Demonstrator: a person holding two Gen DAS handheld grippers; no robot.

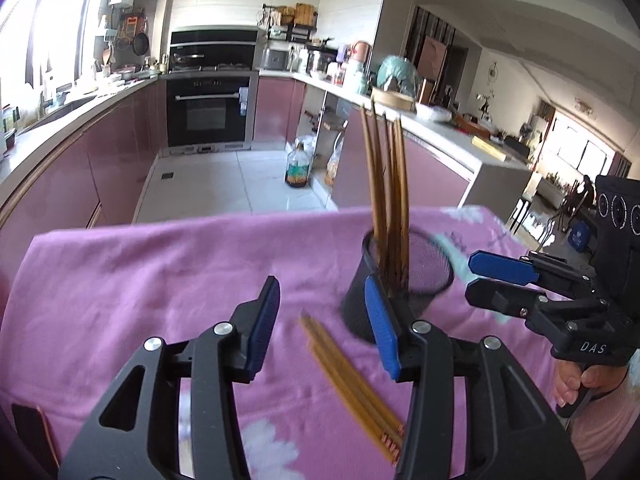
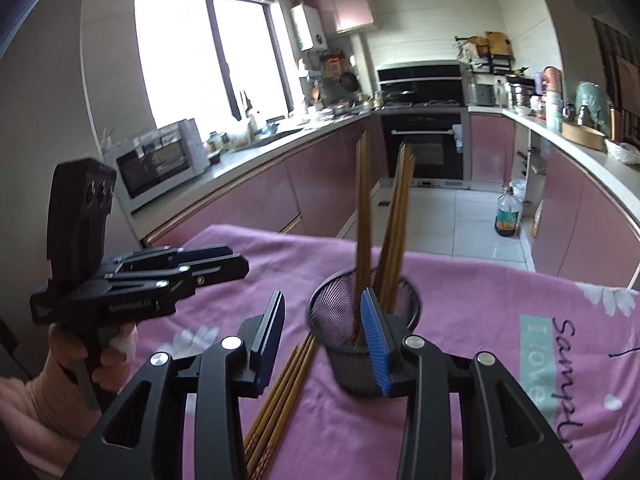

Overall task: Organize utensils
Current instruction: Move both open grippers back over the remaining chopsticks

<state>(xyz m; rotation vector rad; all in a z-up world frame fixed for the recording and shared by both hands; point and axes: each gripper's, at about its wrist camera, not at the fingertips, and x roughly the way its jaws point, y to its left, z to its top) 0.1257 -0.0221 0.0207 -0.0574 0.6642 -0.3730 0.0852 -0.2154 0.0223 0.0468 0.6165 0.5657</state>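
Note:
A black mesh holder (image 1: 400, 280) stands on the pink cloth (image 1: 160, 280) with several brown chopsticks (image 1: 386, 184) upright in it. It also shows in the right wrist view (image 2: 360, 344) with the chopsticks (image 2: 386, 224). Several more chopsticks (image 1: 352, 384) lie flat on the cloth in front of the holder; in the right wrist view they lie (image 2: 280, 396) left of it. My left gripper (image 1: 326, 322) is open and empty above the lying chopsticks. My right gripper (image 2: 324, 336) is open and empty beside the holder. Each gripper shows in the other's view (image 1: 496, 280) (image 2: 218, 260).
The table's far edge (image 1: 200, 220) drops to a tiled kitchen floor (image 1: 224, 184). An oil bottle (image 1: 298, 166) stands on the floor. Pink cabinets, an oven (image 1: 210, 110) and cluttered counters ring the room. A microwave (image 2: 160, 164) sits on the left counter.

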